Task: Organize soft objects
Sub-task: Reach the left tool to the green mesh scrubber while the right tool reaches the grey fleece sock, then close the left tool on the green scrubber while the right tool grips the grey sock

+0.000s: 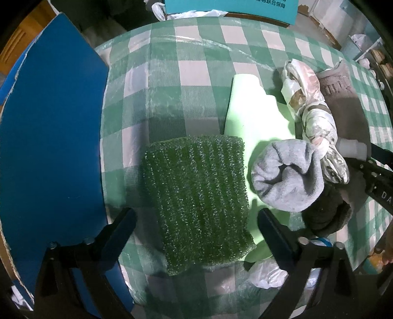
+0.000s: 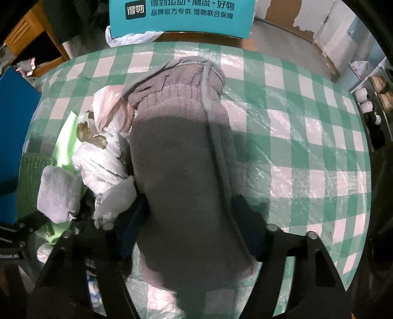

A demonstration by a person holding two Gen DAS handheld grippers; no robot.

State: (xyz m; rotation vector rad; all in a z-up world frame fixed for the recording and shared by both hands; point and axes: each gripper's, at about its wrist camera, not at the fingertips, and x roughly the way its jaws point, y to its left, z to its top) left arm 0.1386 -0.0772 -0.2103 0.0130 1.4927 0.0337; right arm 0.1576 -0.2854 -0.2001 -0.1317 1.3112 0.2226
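Observation:
In the left wrist view a dark green scouring sponge (image 1: 199, 196) lies on the checked tablecloth (image 1: 186, 73), between the fingers of my open left gripper (image 1: 196, 223), which do not touch it. A light green foam sheet (image 1: 248, 108), a rolled grey sock (image 1: 287, 176) and a knotted white plastic bag (image 1: 312, 110) lie to its right. In the right wrist view my right gripper (image 2: 190, 216) has its fingers on either side of a grey fleece slipper sock (image 2: 181, 166); the fingers seem to touch its sides. The sock (image 2: 57, 193) and bag (image 2: 103, 152) lie to its left.
A blue board (image 1: 51, 137) stands along the table's left edge. A teal cardboard box (image 2: 181, 17) stands beyond the far edge. Crumpled white plastic (image 1: 267, 272) lies near the front. Shelves with small items (image 2: 371, 110) are at the right. Bare tablecloth (image 2: 307, 147) lies right of the slipper sock.

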